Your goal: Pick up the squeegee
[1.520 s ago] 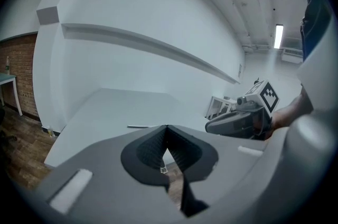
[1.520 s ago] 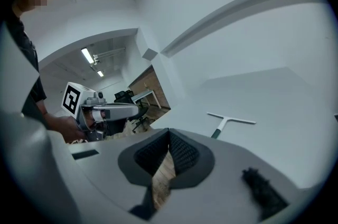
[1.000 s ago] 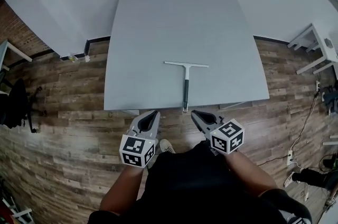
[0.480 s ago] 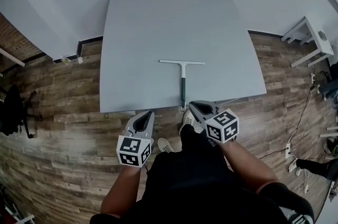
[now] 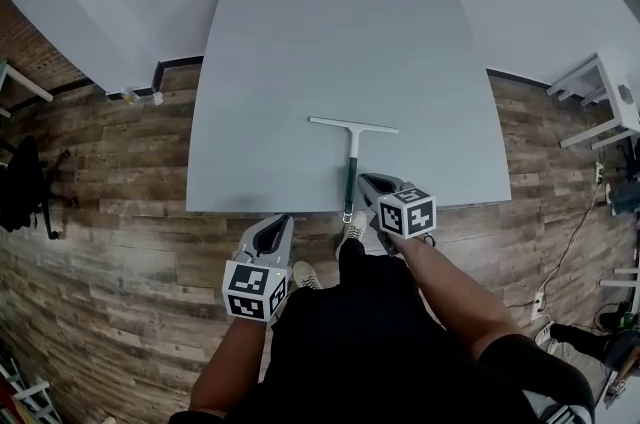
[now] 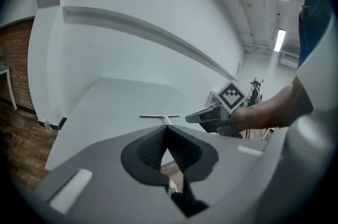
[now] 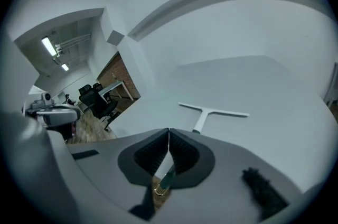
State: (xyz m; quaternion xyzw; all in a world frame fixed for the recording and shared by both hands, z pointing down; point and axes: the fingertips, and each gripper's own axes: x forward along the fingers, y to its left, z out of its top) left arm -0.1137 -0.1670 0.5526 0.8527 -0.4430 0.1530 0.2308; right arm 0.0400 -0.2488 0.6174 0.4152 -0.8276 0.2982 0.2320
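Observation:
The squeegee (image 5: 350, 157) lies on the grey table (image 5: 270, 72), white blade (image 5: 353, 124) far, dark green handle pointing at the front edge. My right gripper (image 5: 371, 183) is shut and empty, its tips just right of the handle's near end, over the table edge. From the right gripper view the squeegee (image 7: 210, 112) lies ahead of the shut right gripper (image 7: 168, 132), and the handle end shows below the jaws. My left gripper (image 5: 284, 223) is shut, off the table, below its front edge. In the left gripper view the left gripper (image 6: 167, 128) points at the squeegee (image 6: 158, 117); the right gripper's tips (image 6: 189, 119) show to the right.
The table stands against a white wall on a wood-plank floor (image 5: 110, 212). A white side table (image 5: 598, 97) is at the right, a black chair (image 5: 25, 187) at the left. The person's shoes (image 5: 352, 230) are under the table's front edge.
My right gripper has moved forward and down, from over the floor to the table's front edge beside the squeegee handle. The left gripper has sunk slightly.

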